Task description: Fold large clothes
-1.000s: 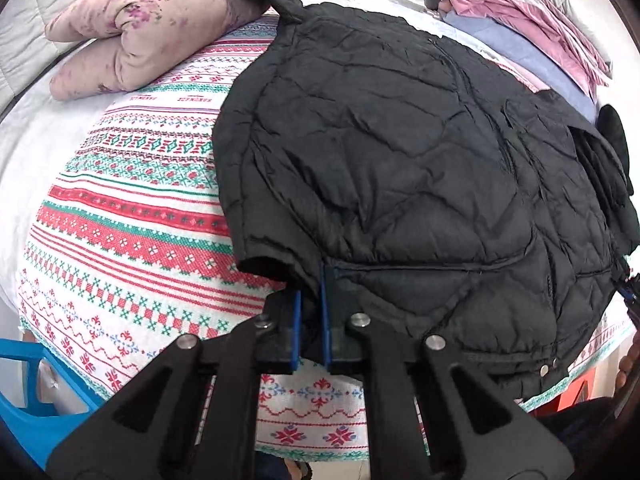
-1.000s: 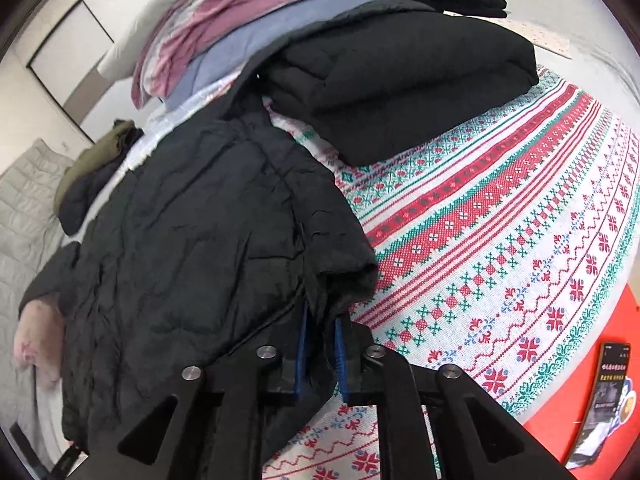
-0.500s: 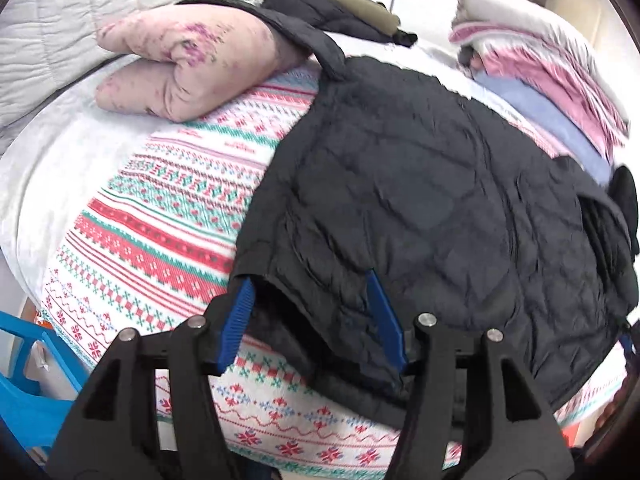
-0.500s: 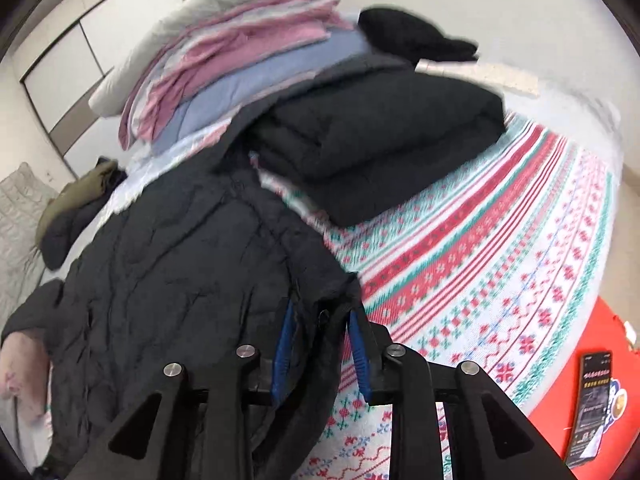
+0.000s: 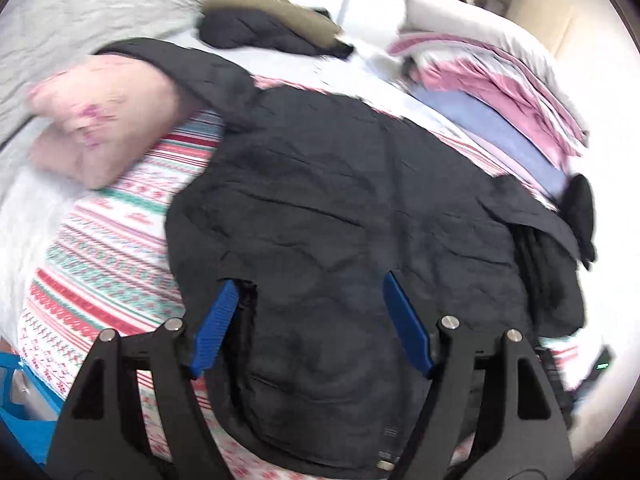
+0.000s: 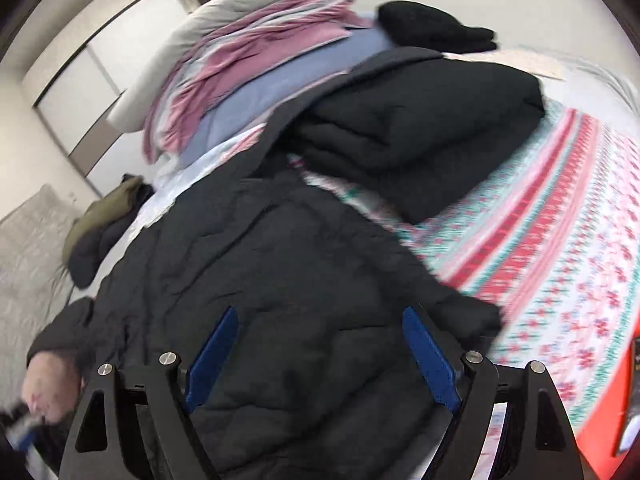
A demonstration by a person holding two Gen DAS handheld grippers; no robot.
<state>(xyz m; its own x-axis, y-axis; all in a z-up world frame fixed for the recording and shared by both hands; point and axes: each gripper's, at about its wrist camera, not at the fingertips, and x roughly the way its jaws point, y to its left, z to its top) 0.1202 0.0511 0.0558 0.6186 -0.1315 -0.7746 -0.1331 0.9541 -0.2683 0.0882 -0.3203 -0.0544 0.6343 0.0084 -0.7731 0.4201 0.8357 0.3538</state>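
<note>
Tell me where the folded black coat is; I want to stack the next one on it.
Right wrist view, upper right: the folded black coat lies on the patterned blanket, before the bedding stack.

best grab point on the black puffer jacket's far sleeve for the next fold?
Probably the cuff end of the sleeve of the black puffer jacket, where it lies draped over the pink pillow. The pillow props it above the patterned blanket, so one finger can slip beneath. Come in with the left tongs, now open, pinching across the sleeve's width.

Black quilted jacket [image 5: 340, 208] on red/green/white patterned blanket [image 5: 112, 248], pink floral pillow [image 5: 104, 120], blue-padded fingers [image 5: 218, 320].
</note>
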